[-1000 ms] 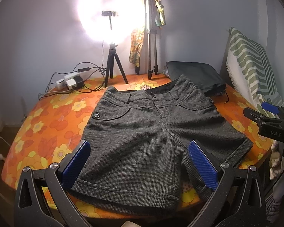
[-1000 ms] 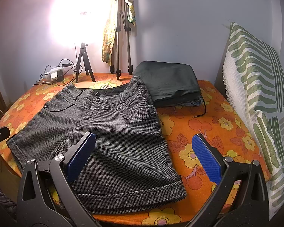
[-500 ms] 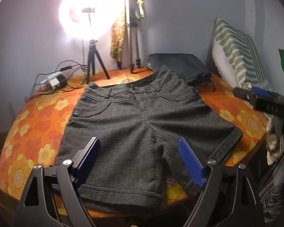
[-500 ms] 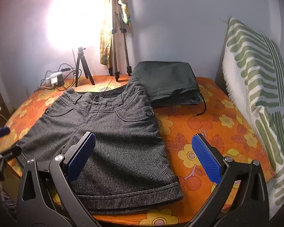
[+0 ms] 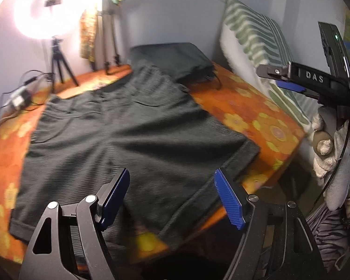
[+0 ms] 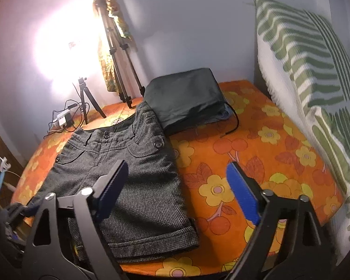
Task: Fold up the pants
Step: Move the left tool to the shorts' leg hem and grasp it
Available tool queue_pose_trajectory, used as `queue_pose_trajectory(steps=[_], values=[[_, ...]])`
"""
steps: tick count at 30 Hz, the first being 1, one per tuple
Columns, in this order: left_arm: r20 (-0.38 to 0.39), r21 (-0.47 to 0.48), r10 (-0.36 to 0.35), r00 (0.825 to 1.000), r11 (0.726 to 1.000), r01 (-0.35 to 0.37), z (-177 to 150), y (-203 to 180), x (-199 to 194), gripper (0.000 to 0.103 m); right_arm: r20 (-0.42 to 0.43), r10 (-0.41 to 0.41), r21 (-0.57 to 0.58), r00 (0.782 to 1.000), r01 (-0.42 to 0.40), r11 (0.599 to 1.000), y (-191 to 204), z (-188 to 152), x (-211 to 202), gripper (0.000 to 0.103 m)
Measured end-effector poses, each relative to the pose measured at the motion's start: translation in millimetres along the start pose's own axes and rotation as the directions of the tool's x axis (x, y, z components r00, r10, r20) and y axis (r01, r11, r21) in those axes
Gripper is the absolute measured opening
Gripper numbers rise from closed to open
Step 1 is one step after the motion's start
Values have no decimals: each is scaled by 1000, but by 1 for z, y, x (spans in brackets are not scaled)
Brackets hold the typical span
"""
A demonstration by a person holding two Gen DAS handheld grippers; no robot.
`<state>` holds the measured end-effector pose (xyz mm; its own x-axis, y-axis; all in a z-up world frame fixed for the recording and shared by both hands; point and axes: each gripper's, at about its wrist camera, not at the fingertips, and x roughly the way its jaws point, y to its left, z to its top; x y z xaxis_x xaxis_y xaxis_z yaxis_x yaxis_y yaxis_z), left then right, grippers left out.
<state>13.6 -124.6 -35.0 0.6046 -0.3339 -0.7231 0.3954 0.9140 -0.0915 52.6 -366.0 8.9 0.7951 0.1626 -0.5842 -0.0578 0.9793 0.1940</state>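
Dark grey checked shorts (image 5: 119,135) lie flat on the orange flowered table (image 5: 256,116), waistband toward the wall, leg hems at the near edge. They also show in the right wrist view (image 6: 137,175). My left gripper (image 5: 171,193) is open and empty, hovering above the near hem between the two legs. My right gripper (image 6: 176,191) is open and empty, above the right leg's outer edge. The right gripper also shows at the right of the left wrist view (image 5: 289,79), held off the table's right side.
A folded dark garment (image 6: 186,100) lies at the back by the waistband, with a black cord beside it. A ring light on a small tripod (image 6: 84,98), a taller tripod (image 6: 119,58) and a power strip (image 6: 63,119) stand at the back left. A green striped pillow (image 6: 315,70) leans at the right.
Both grippers have swung and tilted: the left view has turned right and moved in over the hem, now blurred. The right view has tilted and closed in a little. Both stay open.
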Motion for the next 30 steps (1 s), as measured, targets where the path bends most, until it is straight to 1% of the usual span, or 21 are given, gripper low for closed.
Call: queue_pose_trajectory(steps=[2, 5, 9, 12, 16, 17, 20, 26, 27, 28, 30], values=[[-16, 17, -34, 999, 999, 35, 4, -13, 7, 75, -19, 11, 21, 1000, -11, 1000, -10, 0, 1, 77], [-18, 60, -65, 998, 996, 66, 10, -38, 17, 75, -39, 18, 68, 999, -15, 998, -25, 1, 4, 76], [-5, 142, -81, 997, 987, 81, 18, -77, 31, 75, -43, 19, 132, 999, -13, 991, -46, 6, 3, 74], [0, 203, -76, 997, 976, 75, 21, -105, 46, 76, -28, 12, 176, 1000, -7, 984, -62, 10, -3, 74], [-64, 193, -87, 994, 976, 98, 24, -119, 71, 76, -18, 5, 201, 1000, -2, 980, -72, 13, -9, 74], [-80, 193, -82, 993, 976, 96, 24, -122, 79, 76, -18, 3, 207, 1000, 0, 978, -75, 12, -10, 74], [-95, 200, -56, 994, 977, 74, 21, -131, 94, 76, -19, -4, 221, 1000, 8, 975, -83, 12, -13, 74], [-118, 212, 15, 993, 977, 11, 14, -142, 122, 75, -16, -1, 272, 1000, 5, 962, -99, 11, -17, 74], [-119, 202, 16, 993, 979, 9, 13, -141, 125, 70, -17, 2, 276, 1000, 3, 961, -100, 11, -16, 74], [-119, 195, 18, 993, 981, 6, 13, -141, 127, 59, -19, 7, 280, 1000, -2, 960, -101, 12, -16, 74], [-129, 158, -3, 992, 987, 24, 15, -134, 132, 51, -24, 20, 283, 1000, -13, 959, -101, 12, -15, 74]])
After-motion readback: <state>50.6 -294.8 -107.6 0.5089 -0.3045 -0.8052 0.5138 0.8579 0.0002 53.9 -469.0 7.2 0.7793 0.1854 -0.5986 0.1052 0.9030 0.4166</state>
